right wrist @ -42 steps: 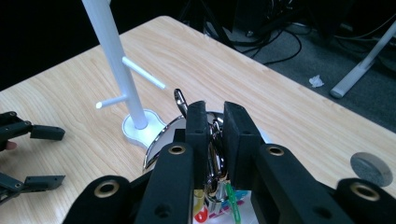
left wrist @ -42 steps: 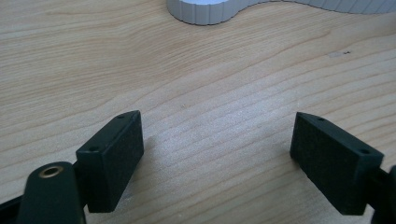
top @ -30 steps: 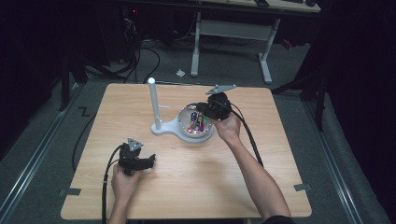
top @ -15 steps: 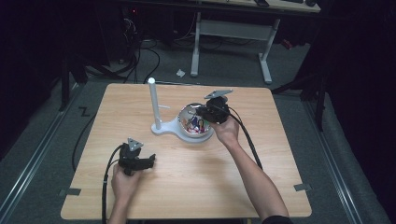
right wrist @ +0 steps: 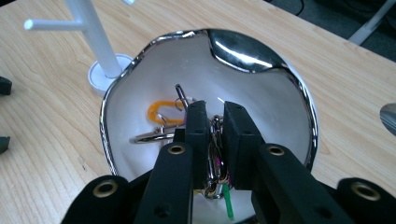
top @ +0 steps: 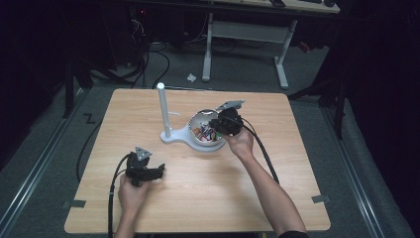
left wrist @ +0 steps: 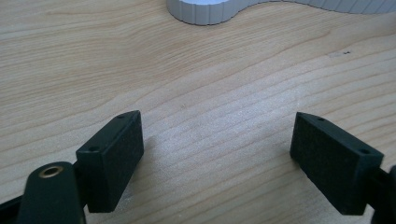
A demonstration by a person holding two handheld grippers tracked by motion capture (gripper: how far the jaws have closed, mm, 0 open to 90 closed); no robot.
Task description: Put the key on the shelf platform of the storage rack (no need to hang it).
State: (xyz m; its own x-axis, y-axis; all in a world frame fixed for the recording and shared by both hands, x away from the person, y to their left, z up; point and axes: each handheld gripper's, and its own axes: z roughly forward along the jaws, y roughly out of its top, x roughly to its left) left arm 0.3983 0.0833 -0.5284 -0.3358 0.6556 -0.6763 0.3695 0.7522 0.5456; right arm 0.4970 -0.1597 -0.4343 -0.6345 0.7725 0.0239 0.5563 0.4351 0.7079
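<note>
A small bunch of metal rings (right wrist: 215, 158), silvery with a bit of pink and a green tip below, sits low in the middle of the right gripper view, down inside the white bowl (right wrist: 261, 88) with its shiny chrome rim. The right gripper (right wrist: 215, 140) has its two jaws drawn in close on either side of that bunch, pinching it, so the thing lies straight ahead between them and its long run follows the jaws' own line, toward the lower edge of the frame. Further in, toward the centre left, lie an orange loop (right wrist: 161, 112) and a larger steel ring (right wrist: 152, 137), loose on the bowl floor. The white stand (right wrist: 95, 32) rises in the upper left, just beside the bowl. In the high view the left gripper (top: 157, 171) rests at lower left of the table (top: 297, 198), well apart from the bowl, its jaws spread wide over bare wood. I'd judge any lift belongs to the right hand, going up and out over the rim.
</note>
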